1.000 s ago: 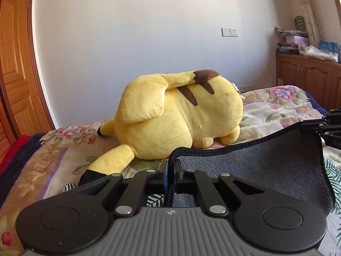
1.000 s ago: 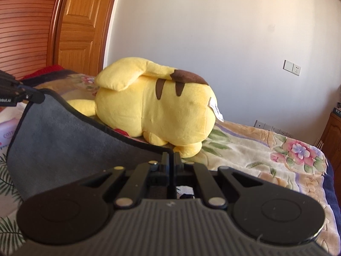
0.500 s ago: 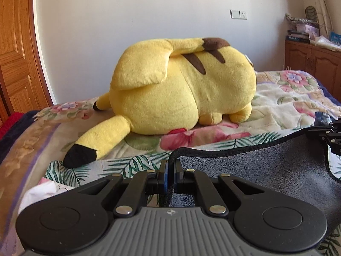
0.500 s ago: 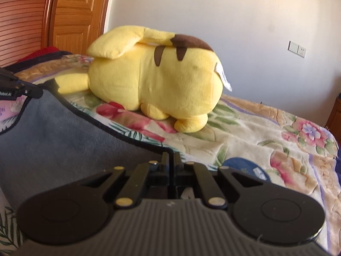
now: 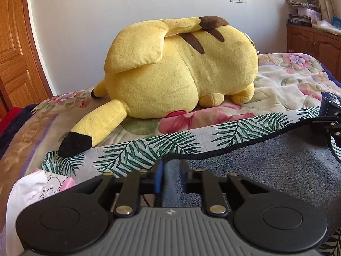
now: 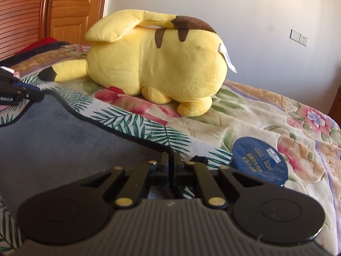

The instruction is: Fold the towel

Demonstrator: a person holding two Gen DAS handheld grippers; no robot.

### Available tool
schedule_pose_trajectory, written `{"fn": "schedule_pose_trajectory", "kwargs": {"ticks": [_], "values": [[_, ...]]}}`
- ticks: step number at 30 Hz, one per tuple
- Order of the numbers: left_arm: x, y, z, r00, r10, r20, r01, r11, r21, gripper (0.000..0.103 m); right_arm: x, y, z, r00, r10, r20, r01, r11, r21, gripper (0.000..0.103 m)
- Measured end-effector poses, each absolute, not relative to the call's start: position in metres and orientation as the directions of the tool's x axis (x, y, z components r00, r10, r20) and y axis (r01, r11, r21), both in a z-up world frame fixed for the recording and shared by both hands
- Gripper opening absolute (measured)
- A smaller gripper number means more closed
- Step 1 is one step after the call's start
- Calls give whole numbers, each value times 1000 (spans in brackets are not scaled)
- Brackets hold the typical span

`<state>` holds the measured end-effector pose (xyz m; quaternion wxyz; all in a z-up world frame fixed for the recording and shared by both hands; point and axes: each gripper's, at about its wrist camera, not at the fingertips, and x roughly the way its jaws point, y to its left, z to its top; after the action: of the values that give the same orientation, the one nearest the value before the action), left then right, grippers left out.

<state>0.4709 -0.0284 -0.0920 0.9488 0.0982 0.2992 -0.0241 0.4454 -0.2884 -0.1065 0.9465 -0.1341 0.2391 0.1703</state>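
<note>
Two grippers sit low over a bed [image 5: 283, 81], each at one corner of the same towel [image 5: 266, 170]. The towel is plain grey on the side facing up, with a dark edge, and shows a green palm-leaf print [image 5: 162, 147] on a pale ground where the layer beneath sticks out along the far edge. It is spread across the flowered bed cover, the grey part lying over the printed part.

In the left wrist view, the left gripper [image 5: 171, 171] has its fingers a narrow way apart, with a fold of the grey towel corner standing between them; a blue pad shows on the left finger [image 5: 158, 177]. Whether the pads still press the cloth I cannot tell. The tip of the right gripper shows at the right edge of this view, at the towel's dark border.

In the right wrist view, the right gripper [image 6: 171, 166] has its fingers nearly together, pinching the dark edge of the towel at its near corner. The tip of the left gripper shows at the far left edge, at the opposite corner.

Beyond the towel lies a big yellow plush toy [image 6: 153, 64] with brown stripes, face down on the bed cover; its black-tipped ear [image 5: 93, 130] reaches to the towel's printed border. A round dark blue lid [image 6: 259, 161] with pale lettering rests on the bed just right of the right gripper. Crumpled white and pink paper [image 5: 38, 192] lies left of the left gripper. A wooden door [image 6: 74, 8] stands behind the bed, and a wooden cabinet [image 5: 313, 42] with books and clutter on top stands at the right.
</note>
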Motion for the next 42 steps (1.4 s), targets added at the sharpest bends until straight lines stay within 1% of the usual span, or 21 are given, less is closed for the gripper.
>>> {"fn": "schedule_pose_trajectory", "kwargs": {"ticks": [1, 2, 3, 4, 6, 11, 13, 18, 20, 22, 24, 26, 27, 28, 29, 31, 34, 36, 38, 40, 42], "values": [[470, -29, -91, 820, 11, -573, 106, 980, 171, 13, 444, -288, -104, 829, 257, -497, -386, 906, -174, 27], [467, -30, -89, 820, 11, -572, 107, 979, 172, 15, 442, -288, -101, 831, 258, -494, -385, 906, -175, 32], [465, -31, -86, 821, 12, -571, 105, 980, 171, 20, 440, -289, -98, 831, 262, -491, -387, 906, -172, 38], [463, -31, -83, 821, 9, -571, 105, 980, 167, 25, 438, -290, -95, 831, 266, -488, -387, 907, -167, 39], [459, -32, -78, 820, 0, -572, 108, 982, 154, 29, 434, -290, -88, 829, 275, -487, -391, 907, -154, 39], [449, -37, -65, 821, -12, -571, 113, 983, 142, 35, 422, -292, -75, 827, 282, -487, -391, 910, -137, 39], [444, -38, -61, 822, -15, -570, 114, 984, 138, 40, 418, -293, -72, 824, 283, -491, -388, 913, -124, 39], [427, -37, -48, 822, -20, -569, 112, 986, 127, 43, 403, -295, -63, 817, 284, -501, -382, 918, -102, 39], [420, -35, -42, 823, -19, -567, 105, 987, 120, 47, 395, -296, -56, 815, 288, -502, -381, 920, -90, 39], [411, -33, -33, 832, -11, -555, 90, 989, 117, 55, 387, -296, -49, 812, 286, -508, -378, 922, -86, 39], [401, -31, -23, 841, -7, -541, 82, 990, 115, 61, 379, -295, -39, 816, 280, -506, -375, 922, -95, 41], [393, -30, -14, 847, -7, -532, 77, 991, 109, 64, 371, -297, -28, 819, 285, -498, -374, 923, -87, 45], [389, -29, -9, 849, -5, -528, 73, 992, 108, 67, 367, -298, -23, 820, 285, -497, -371, 925, -81, 50], [385, -28, -4, 851, -3, -525, 70, 992, 108, 70, 363, -298, -19, 822, 282, -495, -365, 927, -79, 58], [381, -28, 0, 853, -1, -522, 69, 992, 110, 72, 359, -298, -14, 827, 279, -489, -360, 930, -79, 61], [372, -28, 12, 858, 0, -514, 70, 991, 118, 75, 350, -299, -4, 842, 263, -471, -342, 936, -87, 74], [357, -27, 26, 864, 3, -504, 67, 990, 120, 79, 336, -300, 11, 858, 256, -445, -324, 942, -83, 86], [343, -26, 34, 867, -6, -498, 69, 992, 107, 82, 329, -301, 19, 859, 257, -443, -326, 942, -85, 89], [333, -26, 40, 866, -14, -501, 75, 992, 101, 82, 322, -300, 27, 862, 255, -439, -328, 940, -97, 93], [323, -24, 47, 864, -18, -503, 76, 993, 95, 83, 313, -301, 35, 867, 256, -427, -328, 939, -104, 101], [315, -23, 53, 865, -21, -501, 76, 993, 90, 84, 305, -301, 41, 869, 261, -421, -331, 938, -100, 103]]}}
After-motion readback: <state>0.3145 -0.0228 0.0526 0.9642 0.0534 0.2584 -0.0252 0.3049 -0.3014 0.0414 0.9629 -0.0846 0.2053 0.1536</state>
